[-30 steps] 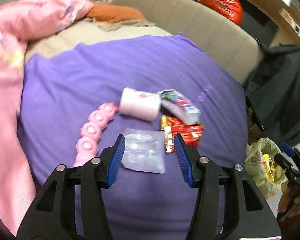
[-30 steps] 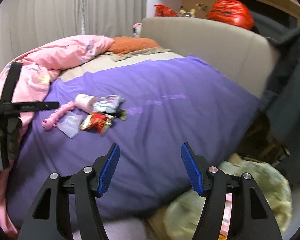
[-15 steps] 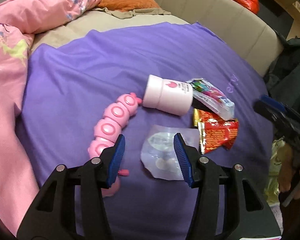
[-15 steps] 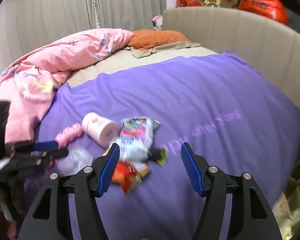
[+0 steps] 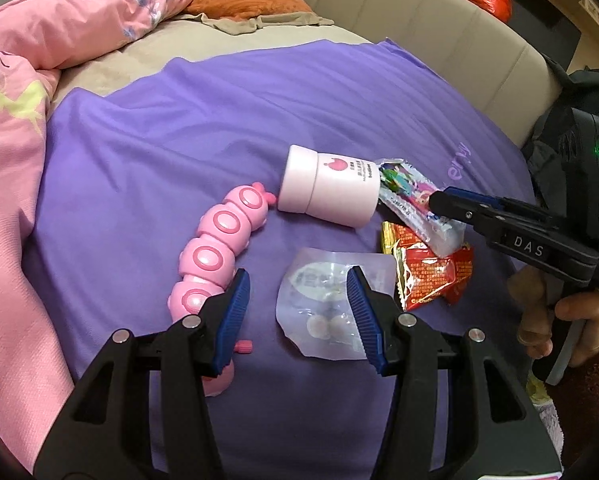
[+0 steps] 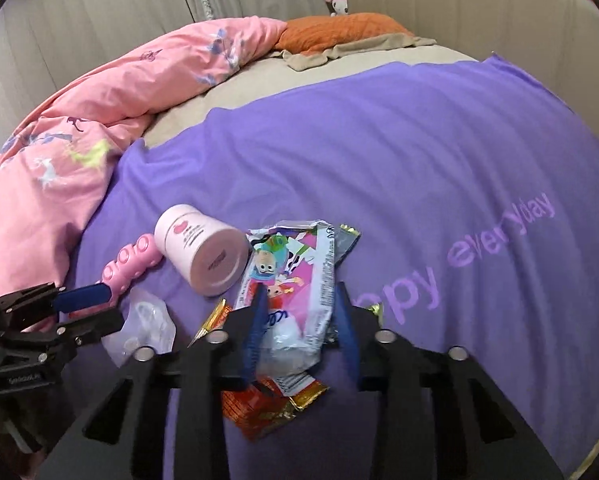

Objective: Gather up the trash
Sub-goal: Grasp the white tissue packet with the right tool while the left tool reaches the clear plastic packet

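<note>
On the purple blanket (image 5: pixel 227 128) spread over the bed, a small heap of litter lies together: a clear plastic pouch (image 5: pixel 331 304), a red and gold snack wrapper (image 5: pixel 427 276), and a colourful cartoon-printed wrapper (image 6: pixel 295 280) that rests partly on top of the red one. A pink jar (image 5: pixel 331 192) lies on its side touching the printed wrapper, and a pink caterpillar toy (image 5: pixel 219 248) curves away from the jar's lid end. The left gripper (image 5: pixel 299 312) hangs over the blanket with its jaws set wide; its blue pads bracket the left part of the clear pouch, one pad over the toy's lower segments and the other over the pouch, and nothing is held between them. The right gripper (image 6: pixel 301 328) reaches in from the side, its jaws narrowed around the printed wrapper, which sits between the blue pads; whether they actually pinch it cannot be told. A pink duvet (image 6: pixel 99 120) is bunched along the far side of the bed, with an orange pillow (image 6: pixel 339 28) by the beige headboard (image 5: pixel 419 20).
</note>
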Tool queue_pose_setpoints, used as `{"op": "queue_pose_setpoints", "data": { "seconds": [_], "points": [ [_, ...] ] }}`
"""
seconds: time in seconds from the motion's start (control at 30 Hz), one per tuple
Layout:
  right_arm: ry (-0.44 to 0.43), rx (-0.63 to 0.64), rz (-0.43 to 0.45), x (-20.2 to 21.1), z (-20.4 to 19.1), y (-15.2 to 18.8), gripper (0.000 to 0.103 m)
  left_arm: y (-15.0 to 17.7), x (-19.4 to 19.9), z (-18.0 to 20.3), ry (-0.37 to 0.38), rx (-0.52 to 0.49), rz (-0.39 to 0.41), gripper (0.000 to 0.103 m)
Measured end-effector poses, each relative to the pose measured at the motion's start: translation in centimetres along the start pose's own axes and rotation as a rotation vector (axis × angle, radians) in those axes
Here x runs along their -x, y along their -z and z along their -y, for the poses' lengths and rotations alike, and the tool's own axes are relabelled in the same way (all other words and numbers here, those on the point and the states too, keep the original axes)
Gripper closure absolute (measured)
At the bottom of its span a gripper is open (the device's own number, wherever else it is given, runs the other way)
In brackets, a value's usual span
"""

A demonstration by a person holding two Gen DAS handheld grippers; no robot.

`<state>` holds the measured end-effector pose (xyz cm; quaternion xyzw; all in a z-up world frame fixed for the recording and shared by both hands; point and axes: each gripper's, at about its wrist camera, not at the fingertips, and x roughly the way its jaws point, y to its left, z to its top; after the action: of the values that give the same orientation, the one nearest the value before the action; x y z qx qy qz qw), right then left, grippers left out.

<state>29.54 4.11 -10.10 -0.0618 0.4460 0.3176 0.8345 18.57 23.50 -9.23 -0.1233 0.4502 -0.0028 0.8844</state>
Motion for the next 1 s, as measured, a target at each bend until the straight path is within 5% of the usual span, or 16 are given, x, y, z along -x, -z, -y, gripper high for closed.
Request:
{"op": "queue_pose_setpoints", "data": {
  "seconds": [0.07,0.43,0.5,0.57,0.6,0.93,1.0],
  "points": [
    [0.009,0.015,-0.002,0.5,-0.1,0.2,0.088,0.0,0.1,0.1,0.004,-0.005,0.002,0.055],
    [0.034,0.039,0.068,4.6,0.2,1.1,0.091,0.1,0.3,1.7,0.027,-0.059,0.007,0.055],
    [0.030,0.040,0.083,4.7,0.0,1.0,0.089,0.2,0.4,1.8,0.027,-0.061,0.009,0.055],
    [0.010,0.030,0.068,4.3,-0.1,0.8,0.057,0.0,0.4,1.6,0.027,-0.059,0.007,0.055],
    [-0.013,0.030,0.066,4.2,-0.2,0.7,0.053,0.0,0.4,1.5,0.021,-0.055,0.006,0.055],
    [0.048,0.053,-0.013,0.2,-1.0,1.4,0.052,0.0,-1.0,0.1,0.038,-0.019,-0.057,0.055],
    [0.045,0.019,0.003,0.8,-0.4,1.8,0.062,0.2,-1.4,0.1,0.045,-0.014,-0.071,0.055]
  ]
}}
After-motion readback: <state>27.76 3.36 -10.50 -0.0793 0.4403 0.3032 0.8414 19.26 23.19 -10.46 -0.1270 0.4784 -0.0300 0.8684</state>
